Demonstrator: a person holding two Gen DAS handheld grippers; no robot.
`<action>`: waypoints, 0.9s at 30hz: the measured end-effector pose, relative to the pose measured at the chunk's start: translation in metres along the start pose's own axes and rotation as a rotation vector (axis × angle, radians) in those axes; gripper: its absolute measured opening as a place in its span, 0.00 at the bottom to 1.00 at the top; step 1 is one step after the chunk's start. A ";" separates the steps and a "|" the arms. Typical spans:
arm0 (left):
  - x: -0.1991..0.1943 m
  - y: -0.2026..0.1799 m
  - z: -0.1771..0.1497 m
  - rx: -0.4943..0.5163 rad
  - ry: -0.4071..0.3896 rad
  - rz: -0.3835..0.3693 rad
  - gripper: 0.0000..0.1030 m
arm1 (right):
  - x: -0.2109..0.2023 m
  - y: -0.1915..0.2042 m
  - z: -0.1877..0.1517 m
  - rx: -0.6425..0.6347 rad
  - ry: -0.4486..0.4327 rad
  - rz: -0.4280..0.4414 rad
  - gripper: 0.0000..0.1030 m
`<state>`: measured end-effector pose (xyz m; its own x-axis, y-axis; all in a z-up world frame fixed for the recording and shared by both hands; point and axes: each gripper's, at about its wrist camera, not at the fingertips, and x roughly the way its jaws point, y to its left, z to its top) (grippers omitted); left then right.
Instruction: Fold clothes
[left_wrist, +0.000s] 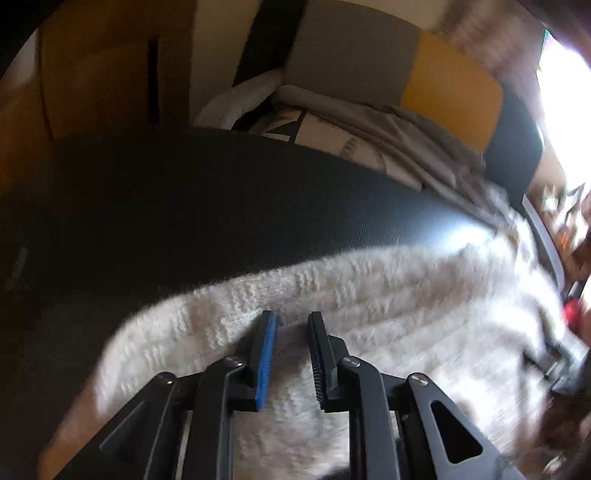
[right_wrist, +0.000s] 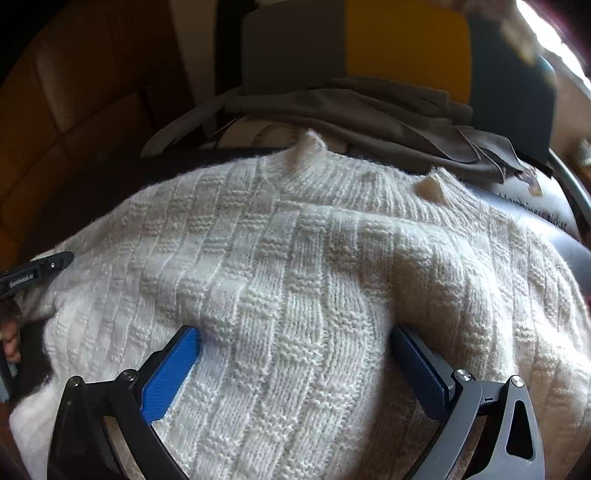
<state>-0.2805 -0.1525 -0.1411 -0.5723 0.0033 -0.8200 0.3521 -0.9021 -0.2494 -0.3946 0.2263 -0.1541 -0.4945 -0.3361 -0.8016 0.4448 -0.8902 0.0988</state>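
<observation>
A cream knitted sweater (right_wrist: 295, 258) lies spread on a black leather surface (left_wrist: 221, 206). It also shows in the left wrist view (left_wrist: 369, 295), blurred. My left gripper (left_wrist: 291, 319) sits at the sweater's left edge, its jaws narrowly apart with a fold of knit between the pads. My right gripper (right_wrist: 295, 336) is wide open, its blue pads (right_wrist: 173, 369) pressing down on the sweater's middle with a ridge of knit between them. The left gripper's tip (right_wrist: 44, 267) shows at the sweater's left edge in the right wrist view.
A pile of grey-brown cloth (right_wrist: 388, 118) lies behind the sweater's collar. Pale patterned fabric (left_wrist: 332, 136) lies beyond the black surface. Grey and yellow cushions (right_wrist: 369, 40) stand at the back. Brown leather seating (right_wrist: 74, 110) is at left.
</observation>
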 end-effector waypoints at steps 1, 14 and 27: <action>-0.007 -0.001 0.002 -0.017 -0.011 -0.001 0.28 | -0.001 -0.001 0.002 -0.003 0.009 0.001 1.00; -0.125 -0.008 -0.168 0.049 -0.006 -0.317 0.39 | -0.187 -0.039 -0.116 0.037 -0.099 0.162 1.00; -0.132 -0.032 -0.224 -0.211 0.075 -0.429 0.52 | -0.214 0.006 -0.235 -0.128 -0.053 0.079 0.96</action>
<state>-0.0502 -0.0272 -0.1402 -0.6463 0.3943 -0.6533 0.2427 -0.7055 -0.6658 -0.1103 0.3655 -0.1208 -0.4912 -0.4223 -0.7618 0.5740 -0.8148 0.0815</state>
